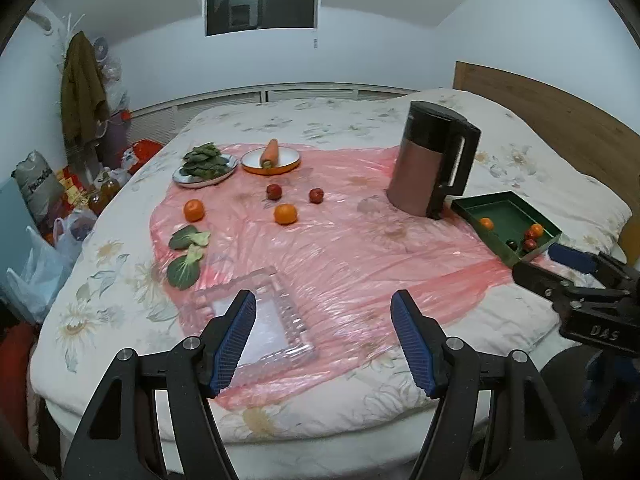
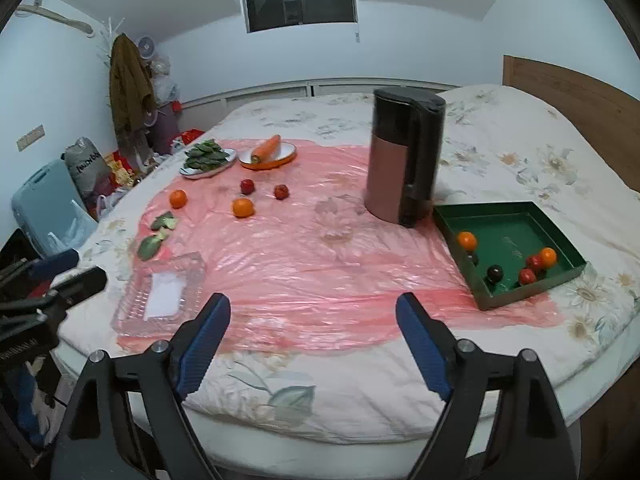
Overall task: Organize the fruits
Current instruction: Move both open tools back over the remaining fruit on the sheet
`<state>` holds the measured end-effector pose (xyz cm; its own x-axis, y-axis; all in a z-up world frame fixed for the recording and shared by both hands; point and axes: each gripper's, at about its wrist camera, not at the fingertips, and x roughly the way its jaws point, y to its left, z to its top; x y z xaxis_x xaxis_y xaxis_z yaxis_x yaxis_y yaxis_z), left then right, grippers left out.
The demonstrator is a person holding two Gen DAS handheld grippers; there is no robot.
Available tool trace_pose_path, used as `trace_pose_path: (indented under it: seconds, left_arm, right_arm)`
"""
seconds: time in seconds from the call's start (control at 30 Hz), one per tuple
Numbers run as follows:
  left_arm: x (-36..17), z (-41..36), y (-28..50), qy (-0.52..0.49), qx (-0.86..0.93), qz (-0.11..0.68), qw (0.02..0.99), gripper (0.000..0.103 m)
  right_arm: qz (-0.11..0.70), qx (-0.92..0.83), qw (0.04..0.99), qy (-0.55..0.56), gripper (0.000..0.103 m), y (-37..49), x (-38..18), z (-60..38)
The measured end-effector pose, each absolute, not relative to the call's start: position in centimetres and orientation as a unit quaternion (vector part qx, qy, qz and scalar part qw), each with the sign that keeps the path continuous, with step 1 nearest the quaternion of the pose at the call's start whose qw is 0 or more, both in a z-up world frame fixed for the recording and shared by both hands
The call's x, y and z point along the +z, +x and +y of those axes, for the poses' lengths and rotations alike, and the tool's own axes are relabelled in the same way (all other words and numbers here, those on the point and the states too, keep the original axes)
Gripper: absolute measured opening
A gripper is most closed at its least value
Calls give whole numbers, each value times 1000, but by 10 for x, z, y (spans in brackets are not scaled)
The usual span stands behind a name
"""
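We are holding both tools back at the near edge of the bed, the left gripper (image 1: 323,316) and the right gripper (image 2: 313,318) each spread wide with nothing between the blue pads, which suits a pause for choosing the next fruit rather than a grasp. The green tray (image 2: 516,210) is sitting at the right of the pink plastic sheet (image 2: 300,264), just beside the electric kettle (image 2: 404,160), and it is serving as the collection point: it is already holding two small oranges, a few red fruits and a couple of dark ones, bunched toward its near side, probably because the soft quilt is tilting it. Four fruits are lying loose on the sheet well apart from the tray: one orange (image 1: 194,210) near the left edge, a second orange (image 1: 285,214) in the middle, and two red fruits (image 1: 274,191) (image 1: 316,195) just behind it. We judge these are the remaining work. The vegetables are being kept apart: greens on a plate (image 1: 205,165), a carrot (image 1: 269,153) in an orange-rimmed dish, two loose bok choy leaves (image 1: 188,254) beside a clear tray (image 1: 260,322).
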<state>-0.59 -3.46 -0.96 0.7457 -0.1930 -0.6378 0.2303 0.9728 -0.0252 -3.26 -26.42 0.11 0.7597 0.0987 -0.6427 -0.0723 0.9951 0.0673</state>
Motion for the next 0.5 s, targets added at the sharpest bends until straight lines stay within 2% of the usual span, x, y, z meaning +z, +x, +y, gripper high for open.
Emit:
trace_pose_path:
  seconds: [0.2,0.3,0.5]
  left_arm:
    - [-13,-24,-8,24,-97,340,935,66]
    - [-14,-18,-9,21,-90,338,937,77]
    - [-16,-14,-11,21,-82,338,937,77]
  right_arm:
    - [335,66,940,21,103,-37,3,-250]
    - [336,71,939,20,103,-36,0,-244]
    - [342,78,936,18,103,-32,-7,-238]
